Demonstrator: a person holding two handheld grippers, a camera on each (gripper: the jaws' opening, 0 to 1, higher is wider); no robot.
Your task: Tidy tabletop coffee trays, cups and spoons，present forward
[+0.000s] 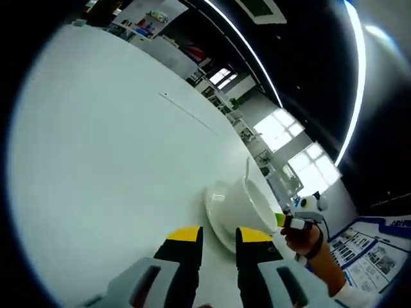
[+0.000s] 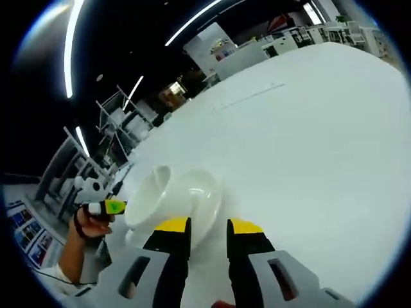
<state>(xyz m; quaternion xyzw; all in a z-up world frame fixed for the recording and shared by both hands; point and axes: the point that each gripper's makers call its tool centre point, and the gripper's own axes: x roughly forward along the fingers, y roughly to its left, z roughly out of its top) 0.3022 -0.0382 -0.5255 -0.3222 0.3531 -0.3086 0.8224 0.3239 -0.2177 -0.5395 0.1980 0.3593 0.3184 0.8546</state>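
Both claws, left (image 1: 218,239) and right (image 2: 209,230), hang slightly apart and empty; cup (image 1: 249,204) on saucer (image 1: 218,224) lies just ahead of me on the tabletop (image 1: 109,160).
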